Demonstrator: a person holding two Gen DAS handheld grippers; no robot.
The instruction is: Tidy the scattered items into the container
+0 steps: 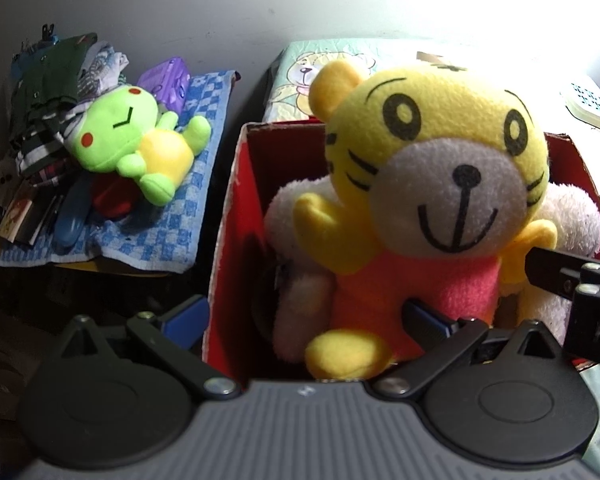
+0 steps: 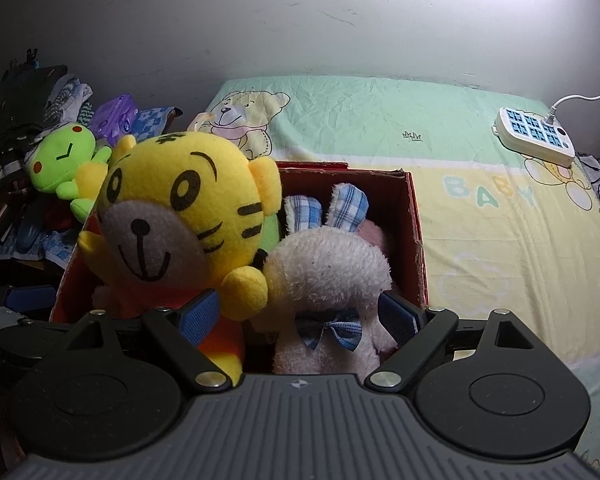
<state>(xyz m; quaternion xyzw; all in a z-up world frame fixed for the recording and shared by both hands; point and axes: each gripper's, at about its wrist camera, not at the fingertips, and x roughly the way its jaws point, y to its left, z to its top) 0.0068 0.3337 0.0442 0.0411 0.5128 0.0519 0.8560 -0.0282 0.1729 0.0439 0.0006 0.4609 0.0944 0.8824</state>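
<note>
Both pairs of jaws stand wide apart and grip nothing. Those of the left gripper (image 1: 304, 320) straddle the near left wall of the red box (image 1: 228, 216): one pad hangs outside it, the other lies against the tiger (image 1: 428, 200) at its orange belly, without pinching. That tiger sits upright in the box, facing the jaws, head well above the rim, likely because the toys beneath leave it no room to sink.

Between the open jaws of the right gripper (image 2: 300, 316) sits the white rabbit (image 2: 324, 276), bow toward the jaws, checked ears pointing away; the left pad rests beside the tiger's paw. Neither pad closes on the plush, so it looks like steadying or pressing down, not lifting.

Well beyond the left jaws, outside the box, a green frog (image 1: 140, 144) lies on a blue checked cloth (image 1: 204, 128) among clothes. I judge it the next thing to fetch, though space is tight.
</note>
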